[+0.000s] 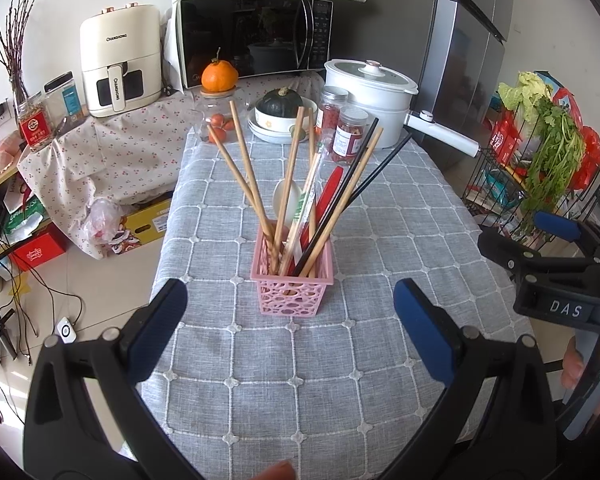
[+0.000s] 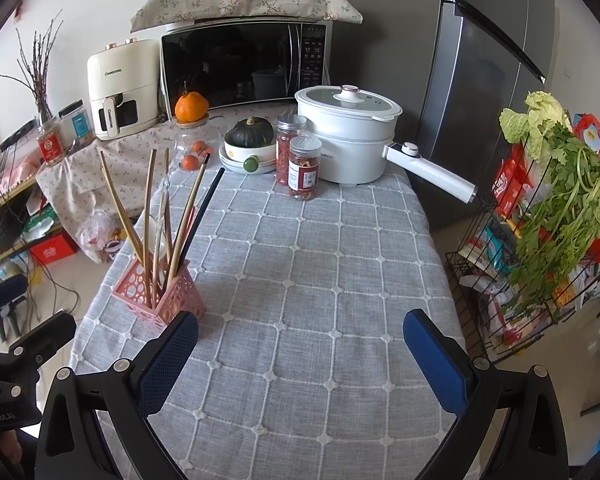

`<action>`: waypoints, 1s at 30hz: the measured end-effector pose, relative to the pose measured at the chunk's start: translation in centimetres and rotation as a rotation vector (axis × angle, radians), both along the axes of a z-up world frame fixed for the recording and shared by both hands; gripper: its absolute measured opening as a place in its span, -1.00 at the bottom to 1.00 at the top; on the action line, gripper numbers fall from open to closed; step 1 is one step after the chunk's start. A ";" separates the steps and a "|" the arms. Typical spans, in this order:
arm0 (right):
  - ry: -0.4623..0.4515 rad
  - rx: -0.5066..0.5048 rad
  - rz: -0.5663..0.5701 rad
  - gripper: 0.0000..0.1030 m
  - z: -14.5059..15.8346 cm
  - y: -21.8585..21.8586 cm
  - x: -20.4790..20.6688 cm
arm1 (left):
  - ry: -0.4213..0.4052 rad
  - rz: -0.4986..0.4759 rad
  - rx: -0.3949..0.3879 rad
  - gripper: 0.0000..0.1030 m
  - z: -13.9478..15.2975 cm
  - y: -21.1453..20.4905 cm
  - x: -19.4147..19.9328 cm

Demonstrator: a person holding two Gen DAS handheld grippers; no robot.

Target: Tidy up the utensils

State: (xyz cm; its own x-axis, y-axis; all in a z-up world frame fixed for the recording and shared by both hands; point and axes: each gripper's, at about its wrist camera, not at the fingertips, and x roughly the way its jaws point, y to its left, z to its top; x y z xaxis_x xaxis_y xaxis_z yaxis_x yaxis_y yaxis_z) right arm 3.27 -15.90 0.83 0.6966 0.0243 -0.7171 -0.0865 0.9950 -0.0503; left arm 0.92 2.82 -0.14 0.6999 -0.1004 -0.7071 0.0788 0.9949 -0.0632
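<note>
So the biggest thing in both views is the table [image 1: 380, 360] with its grey checked cloth, running from the bottom of the frame up to the middle. Behind it in the upper middle sits the microwave [image 2: 244, 64] under a floral cover, with a cream air fryer [image 1: 120, 60] to its left and a silver fridge [image 2: 492, 60] in the upper right. The white electric pot [image 2: 348, 136] with its long handle is way clearer in the right wrist view, which also shows the two red-filled jars [image 2: 305, 168] standing just in front of it; in the left wrist view the utensils partly cover those jars. The wire rack with greens [image 2: 560, 208] fills the right edge of both views. The pink basket [image 1: 292, 280] is dead centre in the left wrist view, standing on the cloth with wooden chopsticks [image 1: 240, 168], black chopsticks [image 1: 364, 176], a white spoon [image 1: 286, 200] and something red all upright-ish and fanned out inside it. The right wrist view has that basket at lower left, and the spoon is barely visible there. The left gripper [image 1: 290, 330] is spread wide open with nothing between its blue pads, basket just beyond them. The right gripper [image 2: 300, 362] is also spread wide and empty over bare cloth, and it pokes in at the right edge of the left wrist view.
</note>
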 end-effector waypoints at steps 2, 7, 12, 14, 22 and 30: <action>0.001 0.000 0.001 1.00 0.0 0.0 0.0 | 0.000 0.001 0.000 0.99 0.0 0.0 0.0; 0.001 0.000 0.000 1.00 0.0 0.0 0.0 | 0.001 0.002 0.001 0.99 0.0 0.0 0.0; 0.001 0.000 0.000 1.00 0.0 0.0 0.0 | 0.002 0.007 0.003 0.99 0.1 0.0 0.0; 0.001 -0.001 0.000 1.00 0.0 0.0 0.0 | 0.003 0.008 0.003 0.99 0.1 0.1 0.0; 0.003 -0.001 -0.001 1.00 -0.1 0.0 0.0 | 0.021 0.013 -0.006 0.99 -0.1 0.0 0.2; 0.007 0.002 -0.005 1.00 -0.3 -0.1 -0.1 | 0.018 0.021 -0.001 0.99 -0.2 -0.2 0.1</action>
